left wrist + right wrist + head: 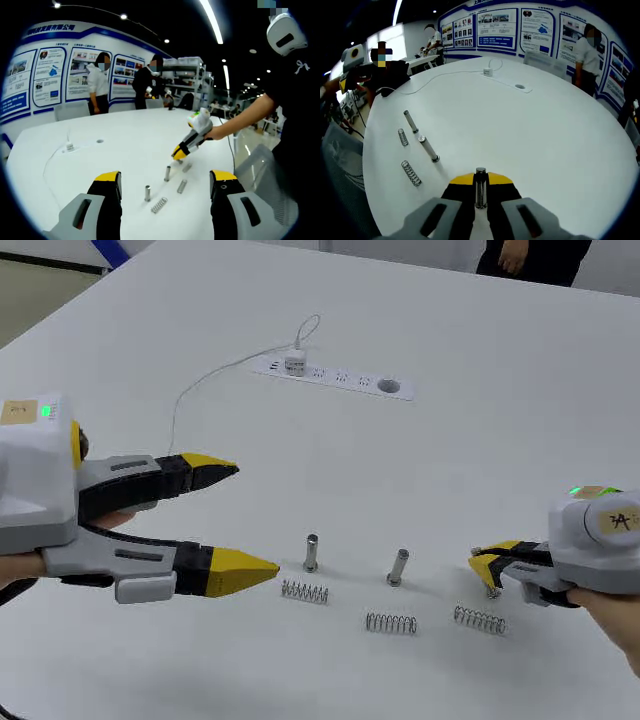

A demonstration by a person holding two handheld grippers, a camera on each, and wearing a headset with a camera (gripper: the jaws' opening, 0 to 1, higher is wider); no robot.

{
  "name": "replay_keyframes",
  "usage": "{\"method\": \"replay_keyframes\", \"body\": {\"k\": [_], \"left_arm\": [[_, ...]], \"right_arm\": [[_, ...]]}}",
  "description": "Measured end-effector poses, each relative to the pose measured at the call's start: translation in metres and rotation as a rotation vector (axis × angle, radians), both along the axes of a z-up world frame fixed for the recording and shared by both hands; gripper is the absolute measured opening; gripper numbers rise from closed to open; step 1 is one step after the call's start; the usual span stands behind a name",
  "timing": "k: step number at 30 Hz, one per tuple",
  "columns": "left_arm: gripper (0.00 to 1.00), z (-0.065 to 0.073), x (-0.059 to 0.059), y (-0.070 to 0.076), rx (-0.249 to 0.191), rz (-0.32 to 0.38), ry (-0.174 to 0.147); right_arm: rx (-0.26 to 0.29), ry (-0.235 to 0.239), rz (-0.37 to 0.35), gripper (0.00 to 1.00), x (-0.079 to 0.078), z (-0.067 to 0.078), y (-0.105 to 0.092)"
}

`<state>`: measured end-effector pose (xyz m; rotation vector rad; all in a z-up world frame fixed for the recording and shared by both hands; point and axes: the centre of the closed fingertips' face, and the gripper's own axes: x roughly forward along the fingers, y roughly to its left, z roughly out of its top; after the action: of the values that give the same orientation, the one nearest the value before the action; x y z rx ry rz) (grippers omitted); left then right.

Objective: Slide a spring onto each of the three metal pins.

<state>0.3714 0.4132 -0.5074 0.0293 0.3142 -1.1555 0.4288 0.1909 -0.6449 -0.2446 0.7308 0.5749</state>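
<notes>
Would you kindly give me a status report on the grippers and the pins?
Left gripper open, hovering. Right gripper shut on right-hand pin. Three springs lying loose, none fitted. Power strip far back, nothing blocking.

Left tool (255, 520) gapes wide and level; right tool (483, 565) is clamped around a pin (480, 186).

pins (311, 552): two upright | third pin (480, 187): right gripper (487, 565) jaws | springs (304, 591): three flat

big white table (480, 440) with a power strip (330, 377) at the far side, blue-and-white poster boards (510, 22) along the wall, long ceiling light strips (212, 22), shelving (189, 70) further back, two people (98, 85) standing there
</notes>
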Motion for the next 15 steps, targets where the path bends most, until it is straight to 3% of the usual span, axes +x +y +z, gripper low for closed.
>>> {"method": "replay_keyframes", "body": {"k": [15], "left_arm": [[0.74, 0.0048, -0.0041, 0.0000, 0.002, -0.001, -0.009]], "right_arm": [[0.042, -0.035, -0.016, 0.07, -0.0058, 0.0084, -0.0036]]}}
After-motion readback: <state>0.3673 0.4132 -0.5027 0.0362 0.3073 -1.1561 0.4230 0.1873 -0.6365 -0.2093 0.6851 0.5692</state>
